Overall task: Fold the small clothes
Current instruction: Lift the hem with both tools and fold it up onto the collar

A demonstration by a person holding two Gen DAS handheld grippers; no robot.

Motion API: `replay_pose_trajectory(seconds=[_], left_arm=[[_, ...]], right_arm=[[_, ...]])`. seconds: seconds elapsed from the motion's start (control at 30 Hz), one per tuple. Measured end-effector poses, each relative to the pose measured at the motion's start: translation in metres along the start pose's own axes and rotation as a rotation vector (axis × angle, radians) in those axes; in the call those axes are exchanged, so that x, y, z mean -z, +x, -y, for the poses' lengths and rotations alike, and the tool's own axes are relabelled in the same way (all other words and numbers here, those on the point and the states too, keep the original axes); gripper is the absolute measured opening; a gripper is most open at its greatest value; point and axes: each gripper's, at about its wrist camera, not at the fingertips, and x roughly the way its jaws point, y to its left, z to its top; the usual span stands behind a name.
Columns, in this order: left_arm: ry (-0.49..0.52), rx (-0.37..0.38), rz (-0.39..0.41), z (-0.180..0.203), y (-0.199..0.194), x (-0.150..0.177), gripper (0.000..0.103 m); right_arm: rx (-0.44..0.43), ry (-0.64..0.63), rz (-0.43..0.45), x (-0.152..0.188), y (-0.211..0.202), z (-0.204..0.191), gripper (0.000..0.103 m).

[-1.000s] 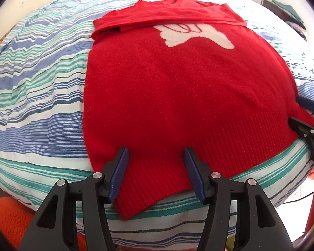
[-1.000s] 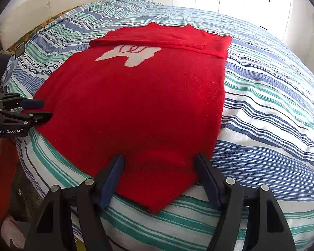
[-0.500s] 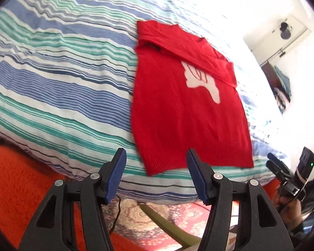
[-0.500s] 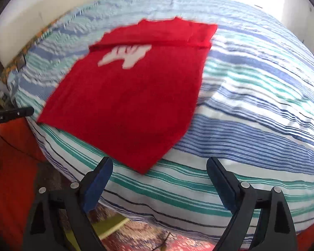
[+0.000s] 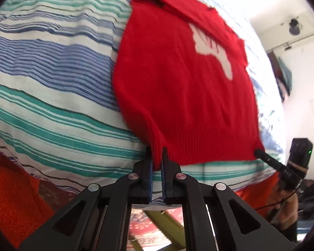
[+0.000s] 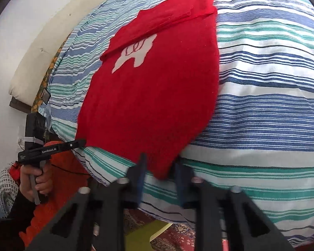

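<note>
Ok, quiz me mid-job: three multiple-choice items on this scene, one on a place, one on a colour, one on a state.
1. Where does the left hand-held gripper hold the sweater?
A. collar
B. hem corner
C. sleeve

2. What colour is the motif on the sweater?
A. white
B. yellow
C. black

3. How do the jaws of the right hand-held gripper stand?
A. clamped on the bedspread
B. apart around the other hem corner
C. out of view

Answers:
1. B: its jaws pinch the ribbed corner.
2. A: a white patch shows on the red knit.
3. B: a gap shows on each side of that corner.
</note>
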Motion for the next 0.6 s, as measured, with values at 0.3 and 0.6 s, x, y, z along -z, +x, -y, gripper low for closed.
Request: replay_pose_trajectory(seconds=[0.3, 0.6], left_arm=[[-0.061, 0.222, 0.179, 0.019, -0.041, -0.089, 0.004], [-0.059, 0.131, 0.24, 0.048, 0.021, -0.277, 0.004]], right_arm=[[-0.083, 0.055, 0.265, -0.05, -0.045, -0.006, 0.005], [-0.011, 0.052, 0.398, -0.231, -0.012, 0.009, 0.005]])
